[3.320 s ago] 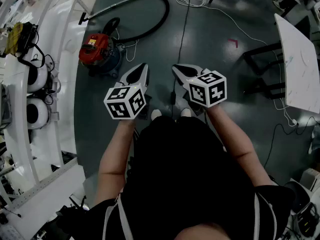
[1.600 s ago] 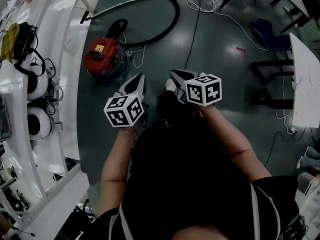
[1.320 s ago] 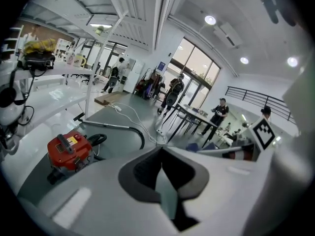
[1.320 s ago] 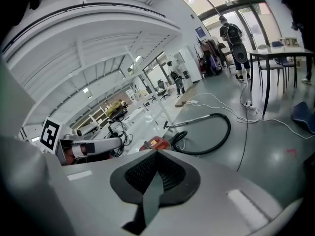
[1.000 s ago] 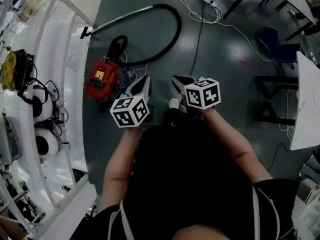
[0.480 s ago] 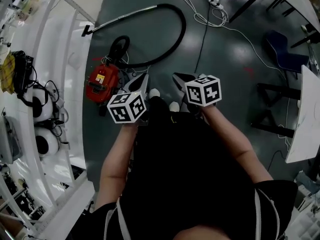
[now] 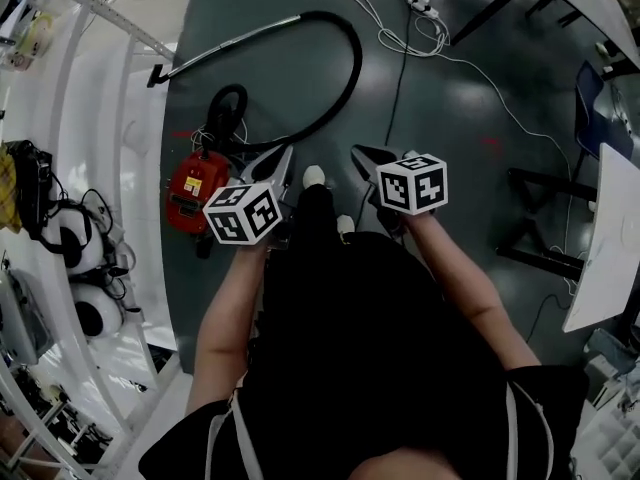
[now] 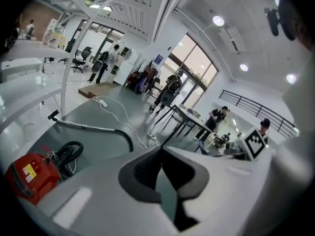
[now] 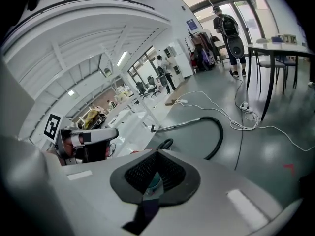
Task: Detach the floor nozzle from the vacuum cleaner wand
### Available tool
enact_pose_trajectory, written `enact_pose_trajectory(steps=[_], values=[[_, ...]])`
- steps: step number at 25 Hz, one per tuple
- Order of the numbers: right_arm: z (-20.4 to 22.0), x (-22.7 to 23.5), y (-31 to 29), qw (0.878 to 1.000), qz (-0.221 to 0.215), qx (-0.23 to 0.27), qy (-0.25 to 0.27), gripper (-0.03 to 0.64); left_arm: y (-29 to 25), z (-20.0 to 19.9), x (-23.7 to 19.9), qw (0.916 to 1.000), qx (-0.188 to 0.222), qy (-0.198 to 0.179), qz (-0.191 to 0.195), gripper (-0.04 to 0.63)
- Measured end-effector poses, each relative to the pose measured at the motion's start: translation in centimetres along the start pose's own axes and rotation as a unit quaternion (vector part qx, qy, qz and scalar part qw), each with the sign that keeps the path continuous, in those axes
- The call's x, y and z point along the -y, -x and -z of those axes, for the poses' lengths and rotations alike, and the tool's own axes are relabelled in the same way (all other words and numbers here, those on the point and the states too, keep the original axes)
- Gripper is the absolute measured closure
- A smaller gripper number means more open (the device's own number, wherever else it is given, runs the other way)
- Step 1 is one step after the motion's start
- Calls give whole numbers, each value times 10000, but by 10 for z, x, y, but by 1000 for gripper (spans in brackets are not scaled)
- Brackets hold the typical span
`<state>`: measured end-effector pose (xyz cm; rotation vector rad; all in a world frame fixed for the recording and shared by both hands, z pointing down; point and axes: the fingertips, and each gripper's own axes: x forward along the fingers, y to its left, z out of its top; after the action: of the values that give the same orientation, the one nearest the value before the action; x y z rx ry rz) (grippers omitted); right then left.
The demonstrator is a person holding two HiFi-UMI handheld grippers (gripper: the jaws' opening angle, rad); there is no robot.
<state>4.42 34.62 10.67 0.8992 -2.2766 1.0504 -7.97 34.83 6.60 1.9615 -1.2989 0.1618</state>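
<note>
Since half a second ago you have stepped forward. In the head view the red canister vacuum cleaner now lies just beside your left gripper's marker cube, and a white shoe toe shows between the two grippers. Your left gripper has its jaws pressed together with nothing between them. Your right gripper is closed and empty too. The small black floor nozzle sits on the end of the slim silver metal wand. It lies where the dark grey floor meets a white strip, well apart from both grippers. A thick black hose curves from the wand back towards the canister.
</note>
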Motion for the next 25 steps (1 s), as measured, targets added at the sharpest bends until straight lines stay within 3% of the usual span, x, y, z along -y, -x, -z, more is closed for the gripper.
enact_pose_trajectory(steps=[3,5,7,15,25], values=[[-22,13,-12,10000,64,-1,-42,620,-18,-24,0,9993,130,141,312,586],[-39,19,-22,9999,97,19,-63,621,-30,-38,-2,9990,85,42,427,586],[-55,23,-32,9999,118,41,-83,621,-41,-48,-9,9991,-35,-120,407,586],[-100,28,-76,9998,148,-4,-127,621,-75,-82,-53,9990,-279,-113,329,586],[-162,72,-87,9993,298,141,-171,621,-127,-132,-83,9998,-212,-63,21,586]])
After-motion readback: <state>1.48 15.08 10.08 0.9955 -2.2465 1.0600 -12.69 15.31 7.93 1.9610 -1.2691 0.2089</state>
